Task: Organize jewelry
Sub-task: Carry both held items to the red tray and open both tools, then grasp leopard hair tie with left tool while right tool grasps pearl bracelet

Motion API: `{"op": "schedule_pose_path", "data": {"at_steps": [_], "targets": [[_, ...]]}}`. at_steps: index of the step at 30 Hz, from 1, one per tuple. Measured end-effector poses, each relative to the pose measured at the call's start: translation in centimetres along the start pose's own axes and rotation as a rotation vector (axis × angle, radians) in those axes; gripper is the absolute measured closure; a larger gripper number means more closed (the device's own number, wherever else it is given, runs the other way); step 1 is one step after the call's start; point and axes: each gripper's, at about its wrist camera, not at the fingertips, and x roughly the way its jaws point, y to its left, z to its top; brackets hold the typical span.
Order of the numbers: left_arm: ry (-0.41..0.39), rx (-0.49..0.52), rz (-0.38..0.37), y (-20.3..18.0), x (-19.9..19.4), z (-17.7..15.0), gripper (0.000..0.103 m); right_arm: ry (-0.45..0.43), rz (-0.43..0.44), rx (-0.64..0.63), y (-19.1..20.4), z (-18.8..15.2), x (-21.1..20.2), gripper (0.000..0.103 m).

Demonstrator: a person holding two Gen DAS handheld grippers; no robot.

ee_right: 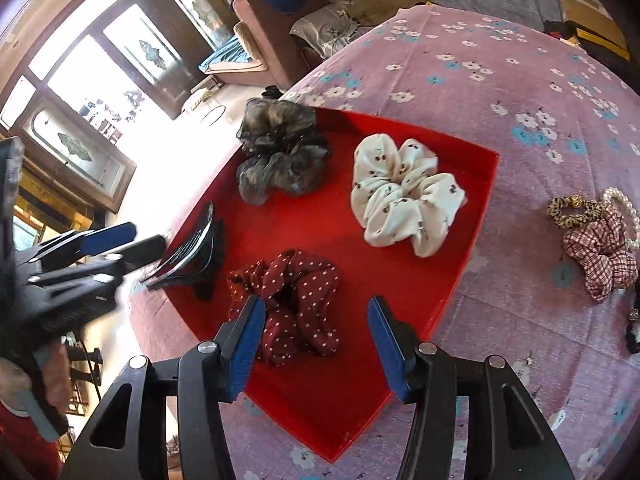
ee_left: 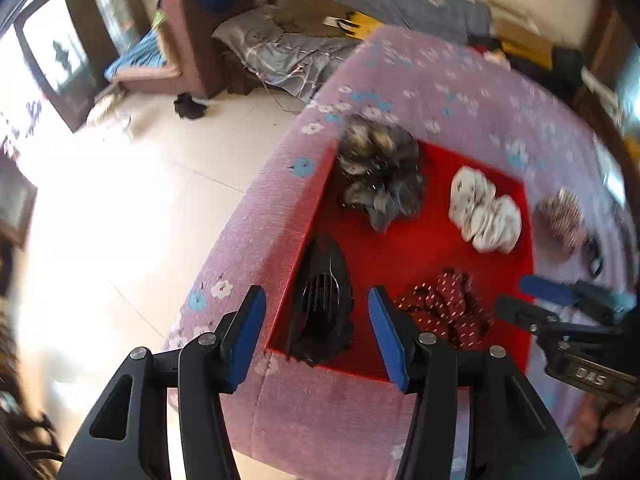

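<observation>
A red tray (ee_right: 472,216) (ee_left: 404,264) lies on a pink flowered cloth. In it are a grey sheer scrunchie (ee_right: 280,152) (ee_left: 380,168), a white printed scrunchie (ee_right: 400,196) (ee_left: 484,208), a dark red dotted scrunchie (ee_right: 296,300) (ee_left: 444,304) and a black comb clip (ee_right: 196,256) (ee_left: 324,300) at the tray's edge. My left gripper (ee_left: 316,336) is open and empty above the clip. My right gripper (ee_right: 316,344) is open and empty just above the dotted scrunchie. Each gripper shows in the other's view (ee_right: 120,244) (ee_left: 536,300).
To the right of the tray on the cloth (ee_right: 500,92) lie a red plaid scrunchie (ee_right: 600,252) (ee_left: 560,216), a leopard hair tie (ee_right: 572,208), a pearl bracelet (ee_right: 624,208) and a dark item (ee_right: 634,328). The table edge drops to a tiled floor (ee_left: 120,208) on the left.
</observation>
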Motion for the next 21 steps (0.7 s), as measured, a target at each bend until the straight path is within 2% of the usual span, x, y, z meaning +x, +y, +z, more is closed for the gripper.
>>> {"op": "schedule_pose_path", "data": {"at_steps": [3, 6, 9, 14, 17, 21], "targets": [[-0.005, -0.066, -0.037, 1.1, -0.4, -0.1, 0.050, -0.018, 0.000, 0.034, -1.1, 0.0, -1.0, 0.044], [-0.018, -0.073, -0.048, 0.9, -0.5, 0.2, 0.050, -0.043, -0.025, 0.070, -2.8, -0.7, -2.6, 0.044], [-0.025, -0.071, -0.085, -0.9, 0.2, 1.2, 0.050, -0.071, -0.074, 0.148, -5.8, -2.0, -4.8, 0.045], [-0.009, 0.023, -0.205, -6.9, 1.0, 2.6, 0.050, -0.128, -0.164, 0.328, -11.9, -5.2, -8.6, 0.045], [0.002, 0.116, -0.293, -12.2, 1.3, 3.4, 0.051, -0.150, -0.212, 0.423, -15.3, -6.7, -10.3, 0.045], [0.026, 0.233, -0.342, -18.7, 2.6, 4.4, 0.051, -0.190, -0.247, 0.504, -18.7, -8.0, -12.1, 0.045]]}}
